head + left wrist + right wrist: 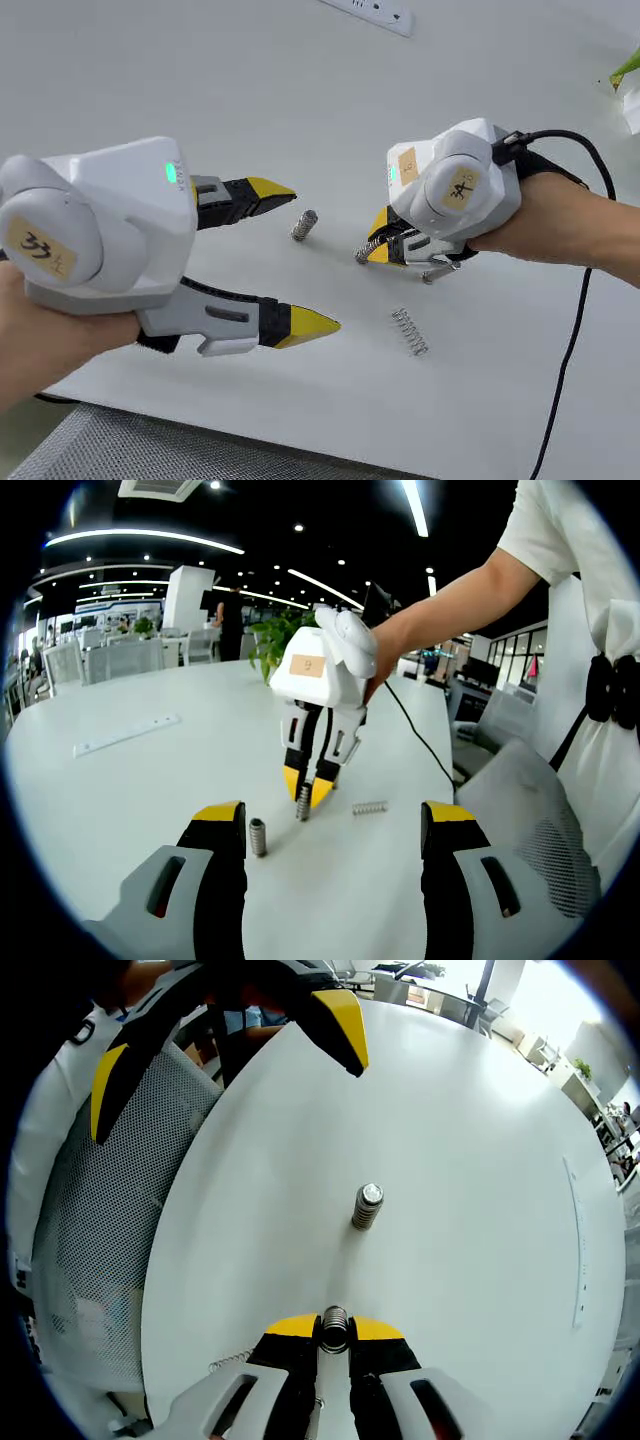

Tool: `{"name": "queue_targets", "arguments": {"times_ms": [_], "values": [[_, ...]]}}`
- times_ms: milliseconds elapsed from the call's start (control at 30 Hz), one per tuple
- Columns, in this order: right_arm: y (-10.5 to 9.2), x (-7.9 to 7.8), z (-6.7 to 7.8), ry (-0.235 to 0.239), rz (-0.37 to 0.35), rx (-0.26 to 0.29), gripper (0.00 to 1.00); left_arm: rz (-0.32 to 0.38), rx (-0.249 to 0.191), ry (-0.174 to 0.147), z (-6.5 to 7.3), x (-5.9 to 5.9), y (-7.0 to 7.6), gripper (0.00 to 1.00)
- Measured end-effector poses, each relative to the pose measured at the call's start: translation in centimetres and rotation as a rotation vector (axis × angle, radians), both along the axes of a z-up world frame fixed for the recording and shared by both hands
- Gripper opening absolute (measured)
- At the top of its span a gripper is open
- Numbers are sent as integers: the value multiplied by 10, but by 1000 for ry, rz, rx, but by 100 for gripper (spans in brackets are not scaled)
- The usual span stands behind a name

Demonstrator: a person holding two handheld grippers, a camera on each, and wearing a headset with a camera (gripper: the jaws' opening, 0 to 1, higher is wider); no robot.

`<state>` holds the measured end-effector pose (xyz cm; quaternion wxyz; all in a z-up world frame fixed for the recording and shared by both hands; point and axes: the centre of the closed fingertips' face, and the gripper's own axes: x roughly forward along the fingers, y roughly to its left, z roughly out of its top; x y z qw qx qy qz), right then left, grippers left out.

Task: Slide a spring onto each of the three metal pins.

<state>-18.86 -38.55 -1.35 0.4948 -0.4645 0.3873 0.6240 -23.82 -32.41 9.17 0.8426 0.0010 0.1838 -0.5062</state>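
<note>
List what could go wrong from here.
1. Right tool grips the held pin by the tips alone; it may slip out.
2. Upright pin stands free near the open left tool; a sweep could topple it.
3. Loose spring could roll if nudged.

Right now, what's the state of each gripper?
Left gripper: open, holding nothing.
Right gripper: shut on a spring-covered pin.

Upright sprung pin [304, 224], loose spring [409, 331] flat
</note>
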Motion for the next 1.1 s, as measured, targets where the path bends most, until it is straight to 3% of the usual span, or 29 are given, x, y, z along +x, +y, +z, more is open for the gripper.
{"name": "queue_targets", "arguments": {"times_ms": [733, 1100], "values": [[1, -3, -5, 2, -26, 13, 13, 0, 5, -2, 0, -3, 0, 70], [2, 0, 12, 14, -107, 79, 23, -13, 15, -4, 1, -7, -1, 69]]}}
